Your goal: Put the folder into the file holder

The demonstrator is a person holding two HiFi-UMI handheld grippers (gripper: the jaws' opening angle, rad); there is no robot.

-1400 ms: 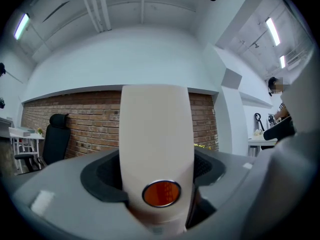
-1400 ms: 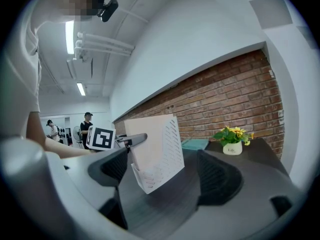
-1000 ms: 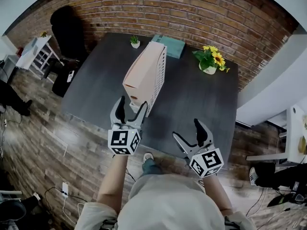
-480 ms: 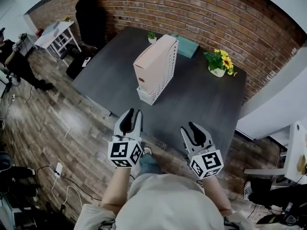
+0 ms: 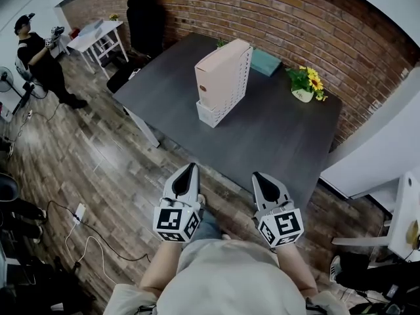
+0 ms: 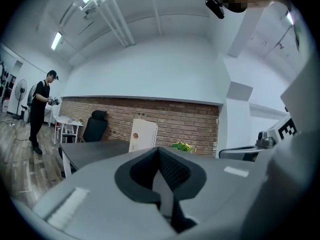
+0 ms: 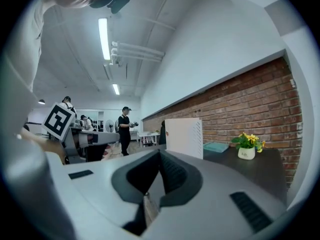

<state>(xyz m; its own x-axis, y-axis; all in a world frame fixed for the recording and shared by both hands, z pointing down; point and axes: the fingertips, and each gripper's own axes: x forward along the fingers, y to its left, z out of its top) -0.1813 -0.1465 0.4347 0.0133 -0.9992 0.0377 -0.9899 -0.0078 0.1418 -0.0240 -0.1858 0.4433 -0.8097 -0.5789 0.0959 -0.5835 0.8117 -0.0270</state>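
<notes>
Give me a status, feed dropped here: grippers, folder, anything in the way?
Left gripper and right gripper shut, empty, short of the table. Folder upright in file holder. Flower pot off to the holder's right, apart.

Table (image 5: 282, 131), centre: dark, matt top. File holder (image 5: 220, 77): pale, smooth plastic. Wall (image 5: 295, 18), top: rough brick. Floor (image 5: 98, 156), left: wood planks.

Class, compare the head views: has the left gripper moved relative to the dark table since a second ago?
Yes. The left gripper has drawn back from the table: earlier at the file holder, now over the floor, jaws shut.
</notes>
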